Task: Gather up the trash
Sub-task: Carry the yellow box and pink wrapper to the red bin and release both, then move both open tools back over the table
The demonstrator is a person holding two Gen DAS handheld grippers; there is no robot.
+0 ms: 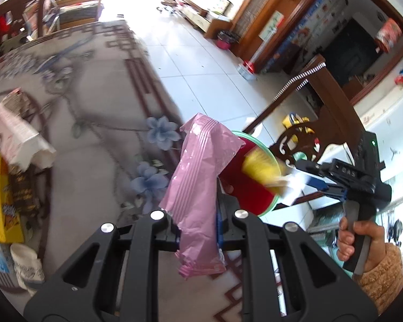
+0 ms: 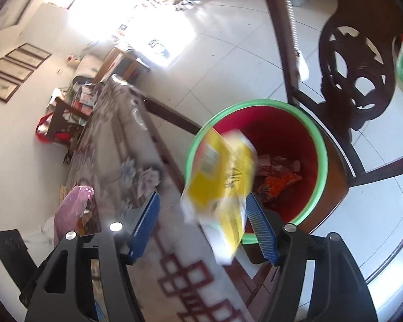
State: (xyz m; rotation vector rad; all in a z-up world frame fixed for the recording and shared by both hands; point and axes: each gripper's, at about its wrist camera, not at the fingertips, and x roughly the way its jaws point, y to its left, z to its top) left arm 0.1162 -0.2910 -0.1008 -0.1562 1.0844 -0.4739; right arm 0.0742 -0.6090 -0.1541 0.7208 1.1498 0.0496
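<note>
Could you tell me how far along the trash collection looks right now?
Partly done: wrappers already lie in the red bin. In hand: the yellow packet sits between the right gripper's open jaws above the bin; the left gripper grips a pink wrapper. Left: a yellow box and paper cups on the table.

Pink wrapper point(image 1: 198, 187): glossy pink w/ ribbed crimped ends. Yellow packet point(image 2: 223, 185): yellow w/ white edges, blurred print. Bin point(image 2: 318, 145): red inside, green rim; orange wrapper point(image 2: 279, 183) in it. Tablecloth point(image 1: 99, 123): grey-white w/ blue flowers, dark red geometric border. Gripper pads point(image 2: 145, 225): blue, ribbed; frames black. Box point(image 1: 0, 198) at left: yellow. Floor point(image 1: 201, 67): white tile. Chair point(image 2: 354, 77): dark brown carved wood.
</note>
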